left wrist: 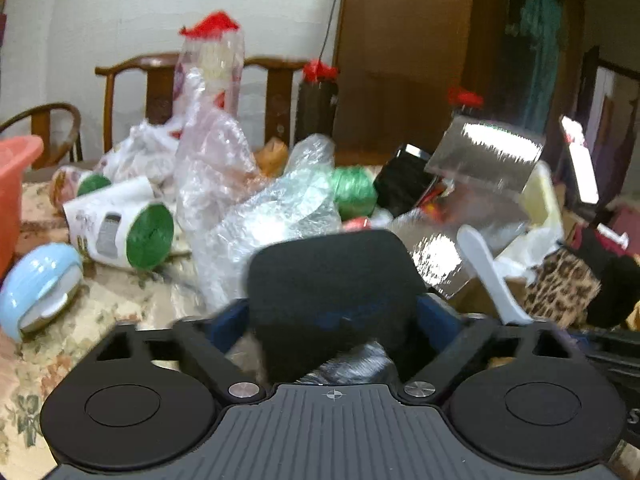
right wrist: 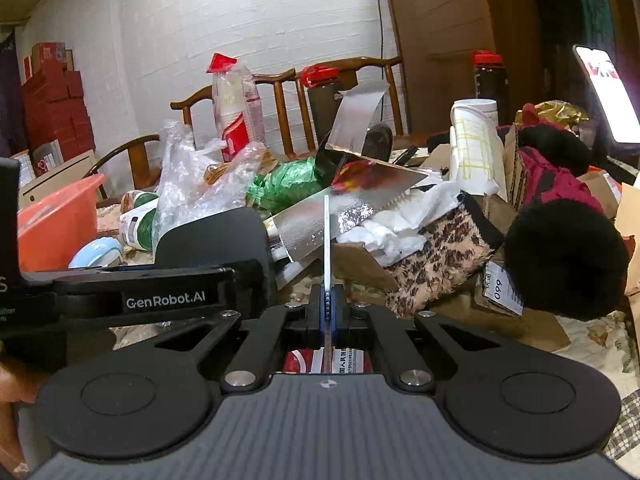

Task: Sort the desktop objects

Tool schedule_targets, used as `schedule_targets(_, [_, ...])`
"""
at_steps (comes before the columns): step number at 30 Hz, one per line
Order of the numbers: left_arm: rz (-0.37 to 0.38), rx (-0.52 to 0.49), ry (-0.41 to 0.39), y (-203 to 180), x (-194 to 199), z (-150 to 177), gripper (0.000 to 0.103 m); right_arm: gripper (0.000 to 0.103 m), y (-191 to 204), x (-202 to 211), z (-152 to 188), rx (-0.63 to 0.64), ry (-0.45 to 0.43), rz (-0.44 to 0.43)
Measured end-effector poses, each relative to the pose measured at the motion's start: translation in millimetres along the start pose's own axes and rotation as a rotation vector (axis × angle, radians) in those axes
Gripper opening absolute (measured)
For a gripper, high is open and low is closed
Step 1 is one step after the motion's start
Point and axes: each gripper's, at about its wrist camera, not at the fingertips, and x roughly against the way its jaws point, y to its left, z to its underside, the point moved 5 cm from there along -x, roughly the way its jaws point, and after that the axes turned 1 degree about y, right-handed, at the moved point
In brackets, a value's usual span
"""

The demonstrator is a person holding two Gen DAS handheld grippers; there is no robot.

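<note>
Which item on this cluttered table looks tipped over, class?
The white canister with the green lid lies on its side at the table's left, lid facing the camera, beside the bubble wrap. A second canister behind it is toppled too.

I note matte black left gripper (left wrist: 332,320), ribbed grey deck, silver screws, right gripper (right wrist: 327,304) blue-padded, white GenRobot.AI lettering mid-left.

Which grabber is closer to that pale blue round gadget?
Left. The left hand-held gripper is just right of the pale blue gadget; the right hand-held gripper sits farther right, beyond the left one.
</note>
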Motion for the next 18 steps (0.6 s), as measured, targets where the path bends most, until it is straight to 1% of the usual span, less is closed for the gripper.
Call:
schedule_targets(1, [0.008, 0.003, -0.016, 1.1, 4.0, -2.6, 0.057, 0.003, -0.7, 0.3, 0.2, -0.003, -0.001, 0.002])
schedule_targets(2, [0.029, 0.013, -0.028, 3.0, 8.8, -5.8, 0.052, 0.003, -1.0, 0.4, 0.4, -0.005, -0.001, 0.004])
schedule_targets(3, [0.040, 0.016, -0.036, 4.5, 12.5, -8.5, 0.044, 0.003, -0.8, 0.7, 0.6, -0.006, -0.001, 0.005])
schedule_targets(4, [0.050, 0.018, -0.038, 5.6, 15.9, -10.7, 0.039, 0.003, -0.6, 0.9, 0.6, -0.004, -0.001, 0.007])
schedule_targets(6, [0.071, 0.020, -0.046, 6.2, 23.6, -13.4, 0.033, 0.003, 0.5, 1.7, 0.7, 0.000, -0.003, 0.014])
schedule_targets(7, [0.079, 0.013, -0.052, 4.9, 27.3, -13.7, 0.030, 0.003, 1.1, 2.4, 0.9, -0.001, -0.005, 0.017])
schedule_targets(10, [0.085, -0.010, -0.069, -0.2, 34.9, -12.7, 0.028, 0.003, 2.9, 4.7, 1.8, -0.013, -0.005, 0.016])
schedule_targets(15, [0.104, -0.008, -0.070, 0.2, 41.6, -11.6, 0.028, 0.003, 2.3, 7.2, -1.0, -0.016, -0.011, 0.023])
schedule_targets(16, [0.123, 0.005, -0.063, 0.3, 41.8, -11.5, 0.029, 0.003, 2.2, 7.5, -1.4, -0.017, -0.013, 0.024])
schedule_targets(17, [0.159, 0.033, -0.047, -0.2, 40.4, -11.1, 0.029, 0.003, 2.0, 7.7, -2.0, -0.018, -0.014, 0.025])
schedule_targets(18, [0.182, 0.050, -0.033, -1.5, 38.4, -10.4, 0.027, 0.003, 2.2, 8.3, -1.9, -0.019, -0.015, 0.026])
